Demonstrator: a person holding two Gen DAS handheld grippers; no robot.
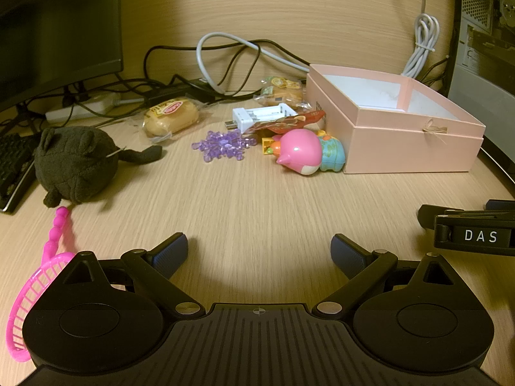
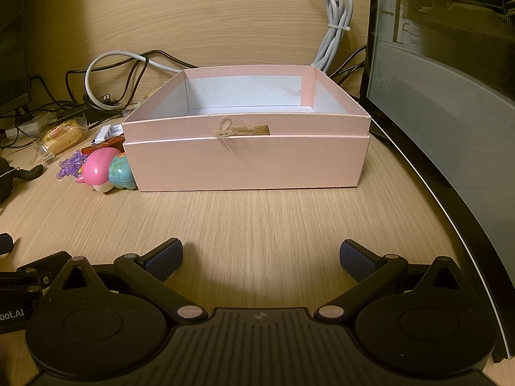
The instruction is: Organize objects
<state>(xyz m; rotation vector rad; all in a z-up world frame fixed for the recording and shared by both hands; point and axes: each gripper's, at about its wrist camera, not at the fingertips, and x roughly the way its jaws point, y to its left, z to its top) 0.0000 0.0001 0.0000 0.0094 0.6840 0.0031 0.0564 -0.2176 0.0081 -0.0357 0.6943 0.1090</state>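
On the pale wood-grain desk (image 1: 257,212), both grippers hover w/ jaws spread wide, nothing between them: left gripper (image 1: 259,252) faces the clutter, right gripper (image 2: 260,257) faces the open pink cardboard box (image 2: 246,160), white inside. Just left of the box, touching it: glossy pink plastic cat-eared toy (image 1: 299,154) & teal figure (image 1: 333,154). Purple crystal snowflake (image 1: 225,144) nearby; dark plush cat (image 1: 74,167) further left; pink toy racket (image 1: 42,276) beside left gripper.

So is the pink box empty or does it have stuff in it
Empty, as far as visible: the pink box is open-topped and shows only bare white walls and floor.
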